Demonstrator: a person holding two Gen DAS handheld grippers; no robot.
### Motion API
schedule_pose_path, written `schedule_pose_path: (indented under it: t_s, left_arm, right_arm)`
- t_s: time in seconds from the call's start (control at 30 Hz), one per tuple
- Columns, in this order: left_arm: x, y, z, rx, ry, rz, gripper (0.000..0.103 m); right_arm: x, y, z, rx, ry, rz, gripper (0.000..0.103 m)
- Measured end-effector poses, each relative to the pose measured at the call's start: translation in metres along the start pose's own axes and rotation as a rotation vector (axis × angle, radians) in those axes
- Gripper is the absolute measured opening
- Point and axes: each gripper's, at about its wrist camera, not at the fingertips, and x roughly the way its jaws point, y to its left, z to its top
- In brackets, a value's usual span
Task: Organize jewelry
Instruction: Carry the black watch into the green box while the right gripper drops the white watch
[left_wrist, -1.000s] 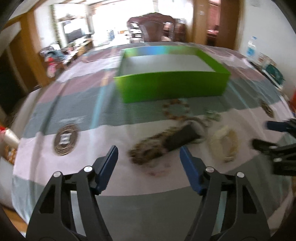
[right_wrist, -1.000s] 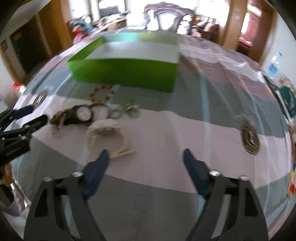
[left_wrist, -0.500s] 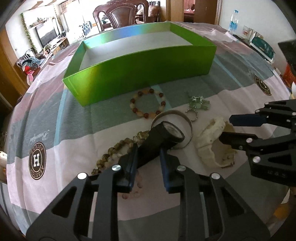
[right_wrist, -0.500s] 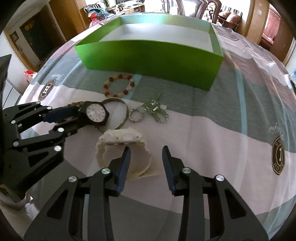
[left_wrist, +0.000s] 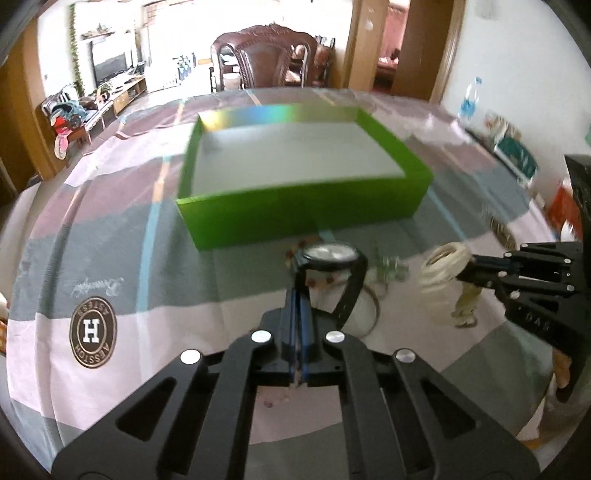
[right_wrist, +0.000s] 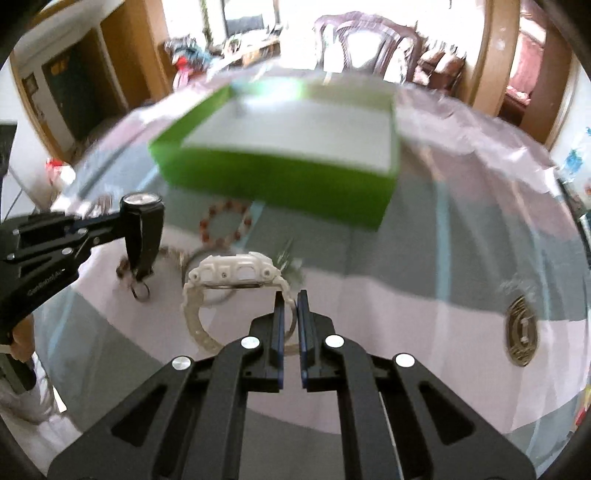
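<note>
Striped cloth covers the desk (left_wrist: 110, 258), a green box (left_wrist: 303, 218) toward its far edge. Left view: the left tool (left_wrist: 298, 295) is clamped on a black watch (left_wrist: 330, 258) held above the cloth. Right view: the right tool (right_wrist: 290, 306) pinches a white watch (right_wrist: 236, 273) by its strap, lifted before the box; a beaded bracelet (right_wrist: 225, 225) lies beneath.

green box (left_wrist: 303, 218) wall ahead, interior open

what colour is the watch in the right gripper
White watch, pinched by its strap in the right gripper; clearest in the right wrist view.
</note>
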Motion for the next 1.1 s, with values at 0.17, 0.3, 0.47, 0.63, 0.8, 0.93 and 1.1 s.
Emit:
schedule_pose_path:
  t_s: [0.17, 0.3, 0.47, 0.63, 0.8, 0.93, 1.1]
  left_arm:
    - [-0.006, 0.002, 0.006, -0.015, -0.003, -0.017, 0.003]
    - [-0.023, 0.011, 0.012, -0.033, -0.042, -0.034, 0.003]
    - [-0.048, 0.012, 0.02, -0.036, -0.129, -0.042, 0.003]
    - [-0.039, 0.013, 0.028, -0.039, -0.11, -0.02, 0.003]
    - [-0.025, 0.016, 0.053, -0.021, -0.082, -0.009, 0.003]
    - [-0.03, 0.015, 0.094, -0.001, -0.156, 0.047, 0.003]
    - [0.007, 0.034, 0.133, -0.049, -0.143, 0.092, 0.003]
  right_arm:
    - [0.006, 0.003, 0.001, -0.031, 0.032, -0.013, 0.007]
    - [0.001, 0.002, 0.007, -0.019, 0.016, 0.003, 0.007]
    - [-0.025, 0.005, 0.017, -0.029, -0.077, 0.009, 0.007]
    - [-0.008, 0.012, 0.02, -0.049, -0.027, 0.003, 0.007]
    - [-0.006, 0.011, 0.038, -0.033, -0.034, 0.02, 0.007]
    - [-0.026, -0.003, 0.087, 0.024, -0.141, 0.037, 0.007]
    - [0.008, -0.024, 0.138, 0.09, -0.144, -0.037, 0.007]
